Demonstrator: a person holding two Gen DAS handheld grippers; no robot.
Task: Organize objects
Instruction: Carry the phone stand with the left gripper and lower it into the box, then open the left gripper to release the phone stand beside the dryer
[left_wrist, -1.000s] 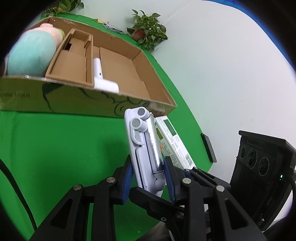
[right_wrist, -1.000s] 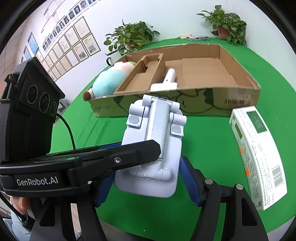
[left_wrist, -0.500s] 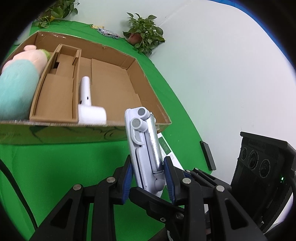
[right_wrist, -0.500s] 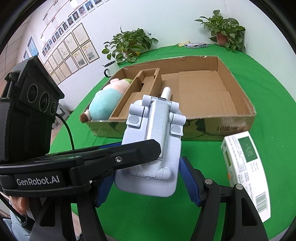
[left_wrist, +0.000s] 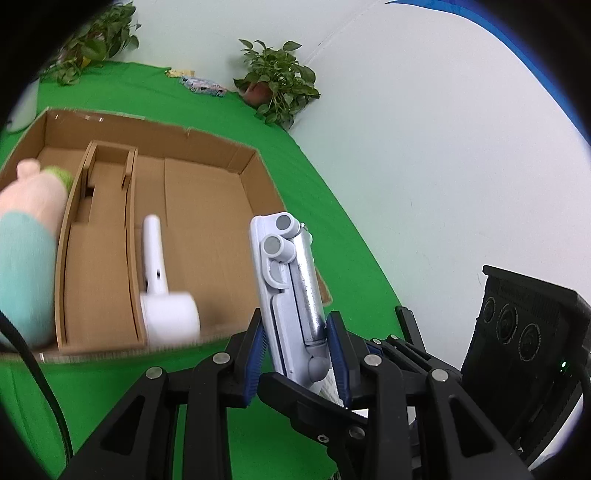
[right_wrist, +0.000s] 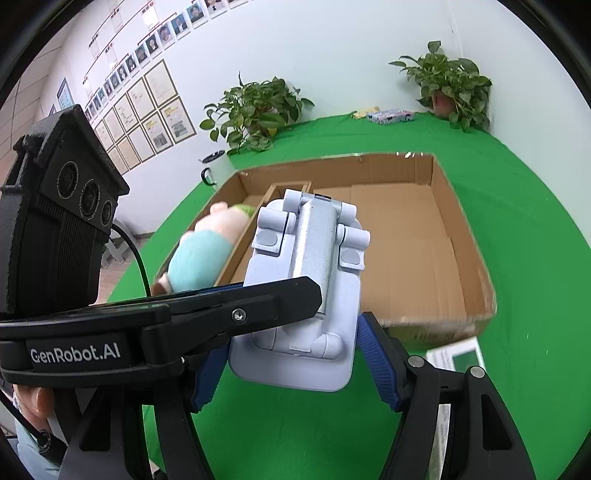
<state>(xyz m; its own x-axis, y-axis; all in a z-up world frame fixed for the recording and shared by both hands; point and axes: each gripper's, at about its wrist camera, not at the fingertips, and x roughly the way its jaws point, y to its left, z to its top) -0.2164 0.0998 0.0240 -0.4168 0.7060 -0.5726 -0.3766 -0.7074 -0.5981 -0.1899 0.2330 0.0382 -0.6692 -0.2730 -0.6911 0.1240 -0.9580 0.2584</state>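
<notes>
A pale blue folding phone stand (left_wrist: 291, 288) with a silver hinge bar is held off the green table by both grippers. My left gripper (left_wrist: 297, 343) is shut on its thin sides near the base. My right gripper (right_wrist: 291, 365) is shut across the stand's (right_wrist: 310, 280) wide base, and the left gripper's black finger (right_wrist: 221, 310) crosses in front of it. Beyond lies an open cardboard box (left_wrist: 258, 177) (right_wrist: 461, 229). Its left compartment holds a teal and pink plush toy (left_wrist: 26, 236) (right_wrist: 203, 254). A white handheld device (left_wrist: 162, 291) lies in the large compartment.
A white and green carton (right_wrist: 458, 354) lies on the table in front of the box's right corner. Potted plants (right_wrist: 255, 110) (right_wrist: 450, 85), a mug (right_wrist: 214, 171) and a small packet (right_wrist: 391, 116) stand at the far edge. A hand (right_wrist: 37, 402) shows at lower left.
Both grippers have risen and moved toward the box with the stand between them. The box now sits lower in both views and shows more of its inside.
</notes>
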